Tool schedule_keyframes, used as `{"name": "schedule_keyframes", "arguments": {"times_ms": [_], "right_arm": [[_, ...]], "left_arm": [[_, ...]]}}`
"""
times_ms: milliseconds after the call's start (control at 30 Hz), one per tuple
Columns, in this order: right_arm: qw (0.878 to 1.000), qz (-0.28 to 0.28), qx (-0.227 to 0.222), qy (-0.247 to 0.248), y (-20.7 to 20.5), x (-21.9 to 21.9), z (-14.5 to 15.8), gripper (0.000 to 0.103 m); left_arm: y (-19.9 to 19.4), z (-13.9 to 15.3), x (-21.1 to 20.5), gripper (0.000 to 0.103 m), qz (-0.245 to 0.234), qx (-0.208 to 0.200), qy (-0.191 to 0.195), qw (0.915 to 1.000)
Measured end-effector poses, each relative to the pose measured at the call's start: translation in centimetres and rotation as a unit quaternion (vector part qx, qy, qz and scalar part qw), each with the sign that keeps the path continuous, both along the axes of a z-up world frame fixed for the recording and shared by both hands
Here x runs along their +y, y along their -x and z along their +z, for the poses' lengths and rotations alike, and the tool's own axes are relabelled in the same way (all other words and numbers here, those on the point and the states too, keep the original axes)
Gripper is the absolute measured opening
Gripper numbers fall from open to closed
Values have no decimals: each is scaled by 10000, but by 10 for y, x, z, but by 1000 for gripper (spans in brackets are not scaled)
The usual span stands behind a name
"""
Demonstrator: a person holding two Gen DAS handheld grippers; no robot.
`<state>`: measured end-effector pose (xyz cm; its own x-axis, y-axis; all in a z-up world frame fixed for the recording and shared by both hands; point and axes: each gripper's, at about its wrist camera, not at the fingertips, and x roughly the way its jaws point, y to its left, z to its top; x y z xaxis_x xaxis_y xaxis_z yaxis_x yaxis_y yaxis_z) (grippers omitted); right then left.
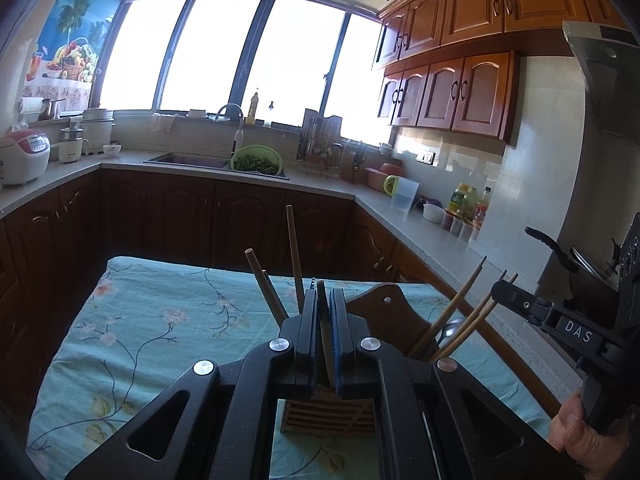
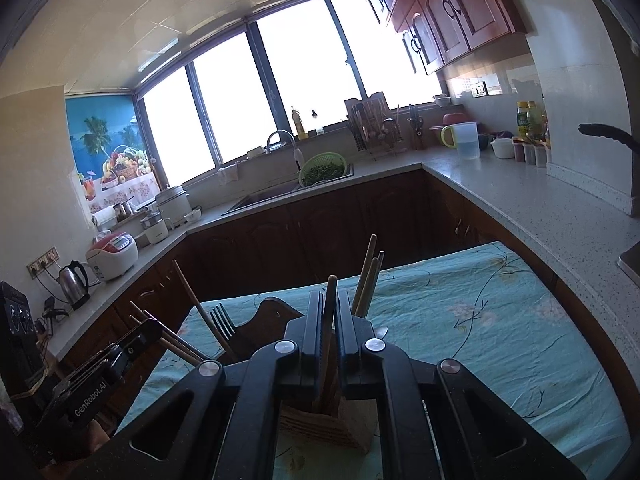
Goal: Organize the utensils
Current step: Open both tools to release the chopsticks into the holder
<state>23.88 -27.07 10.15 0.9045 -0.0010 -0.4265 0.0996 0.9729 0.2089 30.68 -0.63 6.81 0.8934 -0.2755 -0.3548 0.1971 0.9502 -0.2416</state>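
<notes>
Utensils fill a slatted wooden holder (image 1: 328, 416) standing on a worktop (image 1: 132, 340) draped in a pale blue floral cloth, as both hand-held grippers hang over it in a home kitchen. The left gripper (image 1: 323, 292) is clenched on a flat brown handle (image 1: 325, 320) that runs down into the holder's near cell; the right gripper (image 2: 330, 300) is clamped on a round-tipped wooden stick (image 2: 330, 312) over its own end of the holder.

Each piece looks already partway in, so the step in hand is judged to be seating it. Doing that well means keeping each shaft aligned with its slot, lowering until it bottoms out, and only then easing the fingers apart so nothing tips against the chopsticks (image 1: 460, 304) leaning at about 2 o'clock, or the pair (image 1: 268, 288) at 11 o'clock. Letting go one side at a time would keep the light holder from rocking.

Much stays unseen. Both gripper bodies cover the holder's top, so the cell openings and the lower ends of the held pieces are hidden, and what kind of utensil either one is cannot be told. A fork (image 2: 222, 322) shows at 9 o'clock in the right view, its handle lost behind the gripper. A curved wooden back panel (image 1: 384, 312) is partly blocked. The windows (image 1: 224, 48) are blown out white.
</notes>
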Motion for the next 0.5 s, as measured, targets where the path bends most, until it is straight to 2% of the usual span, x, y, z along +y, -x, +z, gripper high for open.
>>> {"name": "schedule_keyframes", "arguments": {"times_ms": [233, 333, 367, 400, 467, 500], "right_arm": [[10000, -21, 21, -57, -2, -2, -1, 6], [9999, -43, 24, -156, -2, -6, -2, 11], [9998, -39, 1, -196, 0, -7, -2, 11], [9997, -41, -16, -233, 1, -8, -1, 14], [9994, -29, -94, -322, 6, -10, 1, 32], [9993, -30, -161, -349, 10, -11, 3, 48]], "left_arm": [[-2, 3, 3, 5, 83, 70, 21, 9999], [-3, 3, 5, 5, 97, 184, 24, 9998], [-3, 4, 4, 8, 106, 217, 11, 9997], [-2, 5, 4, 14, 99, 231, 16, 9997], [3, 12, 4, 25, 158, 193, 26, 9997], [7, 15, 5, 32, 187, 158, 24, 9997]]}}
